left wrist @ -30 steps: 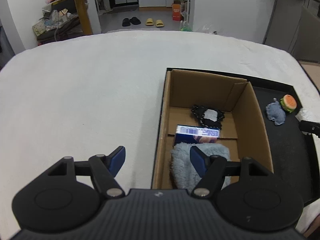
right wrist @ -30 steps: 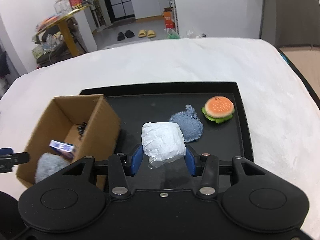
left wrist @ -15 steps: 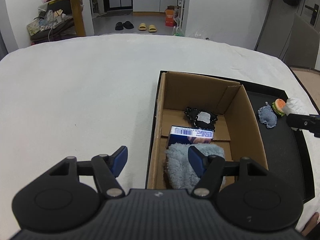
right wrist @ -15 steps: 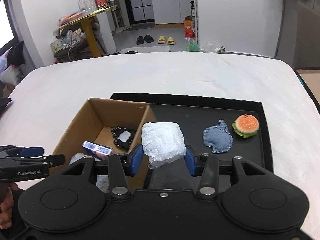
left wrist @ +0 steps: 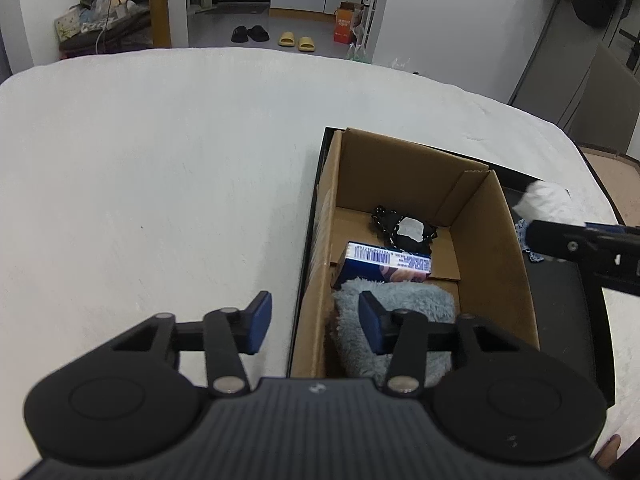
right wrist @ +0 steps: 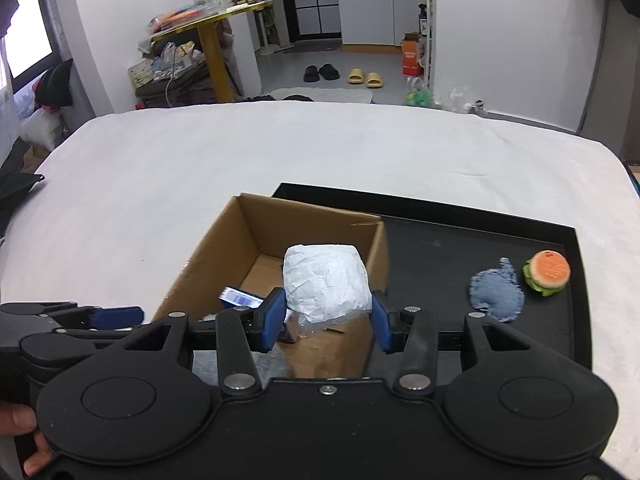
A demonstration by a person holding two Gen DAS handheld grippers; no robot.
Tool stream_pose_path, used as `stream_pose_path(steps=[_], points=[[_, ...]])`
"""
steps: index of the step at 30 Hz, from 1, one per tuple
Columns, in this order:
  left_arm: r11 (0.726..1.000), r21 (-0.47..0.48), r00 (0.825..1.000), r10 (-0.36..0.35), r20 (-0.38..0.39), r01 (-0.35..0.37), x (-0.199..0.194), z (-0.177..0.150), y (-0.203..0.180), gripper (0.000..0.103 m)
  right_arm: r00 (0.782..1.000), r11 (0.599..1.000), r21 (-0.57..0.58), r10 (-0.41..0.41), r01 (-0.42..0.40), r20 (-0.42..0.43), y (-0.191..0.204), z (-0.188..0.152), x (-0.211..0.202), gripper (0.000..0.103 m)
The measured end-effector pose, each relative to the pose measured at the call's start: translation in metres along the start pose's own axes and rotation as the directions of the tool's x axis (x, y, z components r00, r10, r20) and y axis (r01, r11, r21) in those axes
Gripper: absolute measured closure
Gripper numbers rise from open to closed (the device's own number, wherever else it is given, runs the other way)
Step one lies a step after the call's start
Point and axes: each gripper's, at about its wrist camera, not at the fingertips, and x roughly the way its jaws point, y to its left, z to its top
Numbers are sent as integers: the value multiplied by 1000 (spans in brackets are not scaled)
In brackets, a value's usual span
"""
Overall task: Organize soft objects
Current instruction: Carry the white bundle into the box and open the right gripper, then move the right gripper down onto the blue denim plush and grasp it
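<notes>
White bed surface [left wrist: 140, 168] takes most of the scene, wide and bare on the left side and toward the far edge. Black tray [right wrist: 460, 240] sits on it, raised rim all round; its right half is open floor, with a blue denim pouch [right wrist: 496, 292] and a burger toy [right wrist: 547, 274] just beside each other near the right rim. Cardboard box [left wrist: 492, 248] fills the tray's left part, top open, walls upright, left wall tight against the tray rim.

Inside the box: grey fluffy cloth [left wrist: 404, 300] at the near end, blue carton with barcode [left wrist: 388, 262] leaning just behind it, black beaded item [left wrist: 404, 230] at the far end. Bare floor shows in the far right corner.

Right gripper [right wrist: 330, 320] points steeply down, over the box's near right wall. Its blue pads press both sides of a white crumpled bundle [right wrist: 324, 280], which hangs above the box opening, clear film trailing under it.

Left gripper [left wrist: 316, 326] also tilts down, low at the box's near left corner. Jaws are closing with nothing pinched; the box's left wall and tray rim pass through the gap, one pad over the bed, the other over the grey cloth. A hand [right wrist: 24, 432] shows at the lower left of the right wrist view.
</notes>
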Motion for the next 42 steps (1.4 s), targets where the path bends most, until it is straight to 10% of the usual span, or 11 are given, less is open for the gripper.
stream_pose_path(steps=[14, 27, 34, 42], points=[[997, -56, 999, -48, -21, 47, 8, -1, 12, 92, 998, 998, -30, 63, -64, -31, 39, 11, 19, 55], [999, -30, 1000, -24, -13, 23, 5, -2, 4, 92, 997, 999, 1, 42, -42, -65, 10, -6, 5, 51], [1000, -1, 1000, 28, 12, -28, -3, -3, -1, 86, 999, 1000, 28, 12, -10, -50, -20, -12, -4, 51], [996, -35, 995, 86, 44, -85, -11, 0, -1, 50, 999, 998, 63, -30, 32, -30, -62, -13, -10, 51]])
